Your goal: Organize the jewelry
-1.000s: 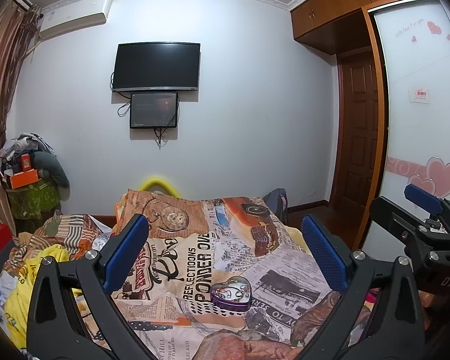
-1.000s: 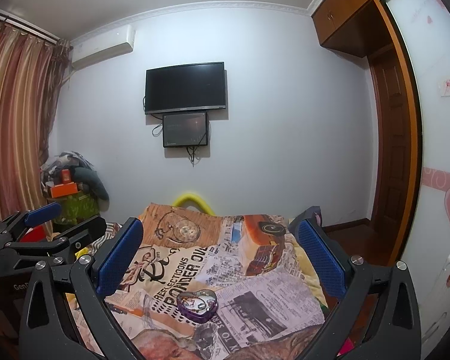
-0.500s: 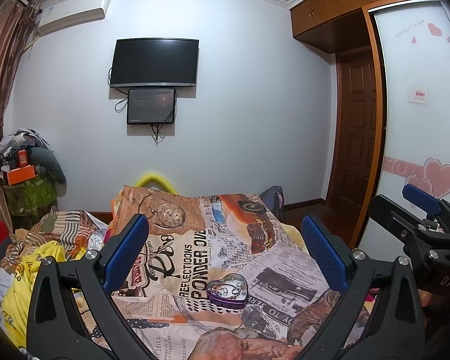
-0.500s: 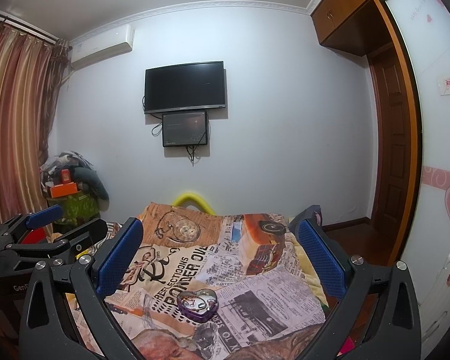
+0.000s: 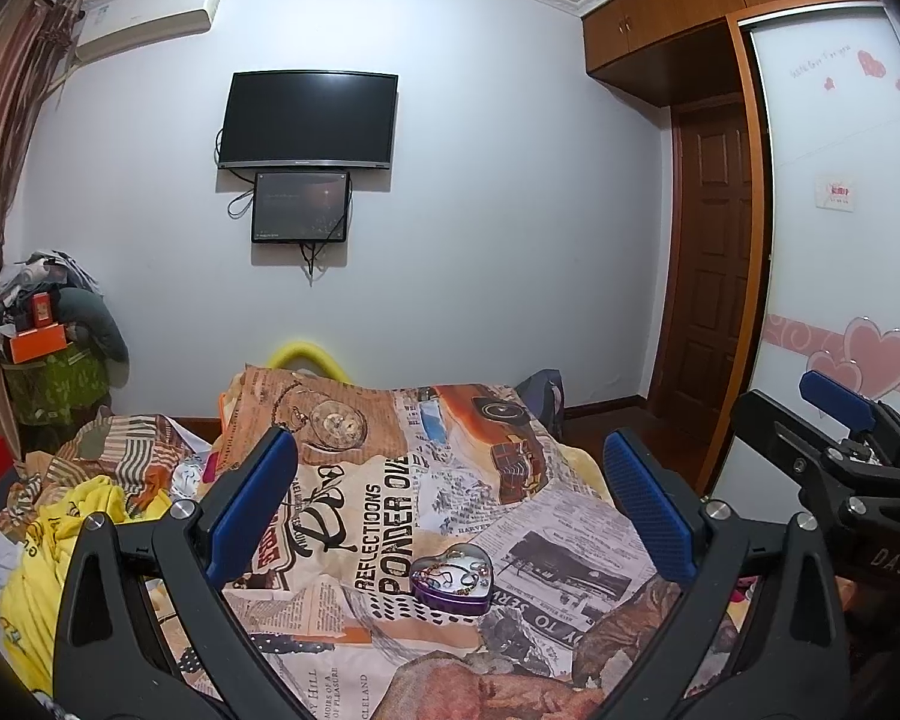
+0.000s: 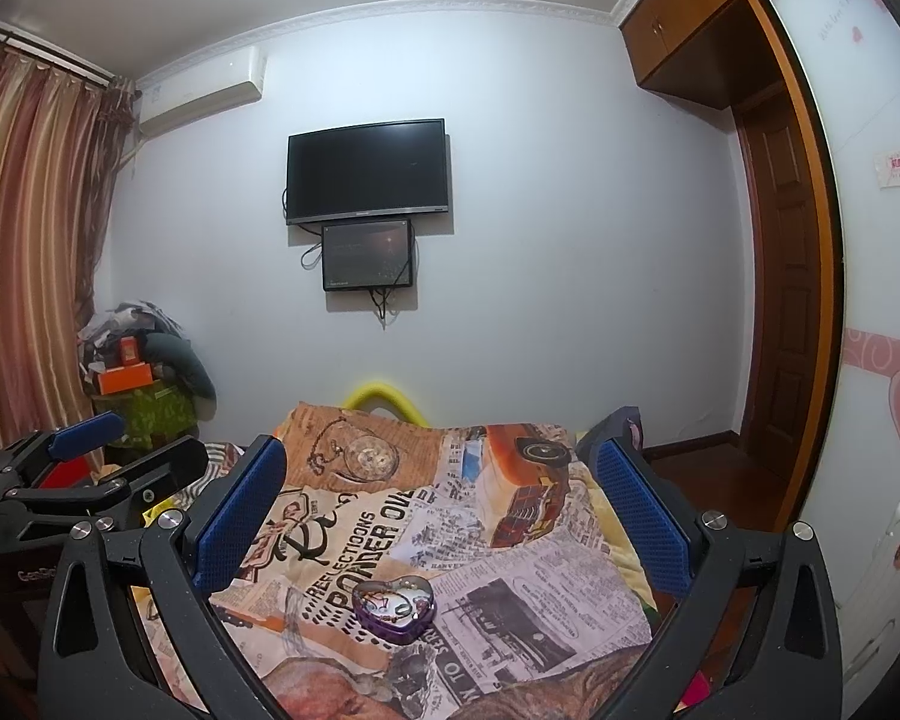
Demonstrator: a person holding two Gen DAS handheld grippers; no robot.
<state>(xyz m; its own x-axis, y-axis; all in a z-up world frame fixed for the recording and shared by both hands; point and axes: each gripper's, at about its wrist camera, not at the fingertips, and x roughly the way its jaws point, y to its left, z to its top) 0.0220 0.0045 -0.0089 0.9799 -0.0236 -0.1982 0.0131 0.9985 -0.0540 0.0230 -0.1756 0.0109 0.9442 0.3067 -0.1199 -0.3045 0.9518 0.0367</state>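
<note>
Views drifted slightly, one heart tin (image 5: 451, 579), two tools wide apart

A pale wall (image 5: 498, 180) carries a dark television (image 5: 309, 119) with a smaller screen (image 5: 301, 207) just beneath it and an air conditioner (image 5: 144, 15) near the ceiling. Striped curtains (image 6: 36, 228) hang at the left. A wooden door (image 5: 717, 264) stands at the right under brown cabinets (image 5: 684, 6). A bed (image 5: 426, 480) with a newspaper-print cover fills the foreground.
</note>
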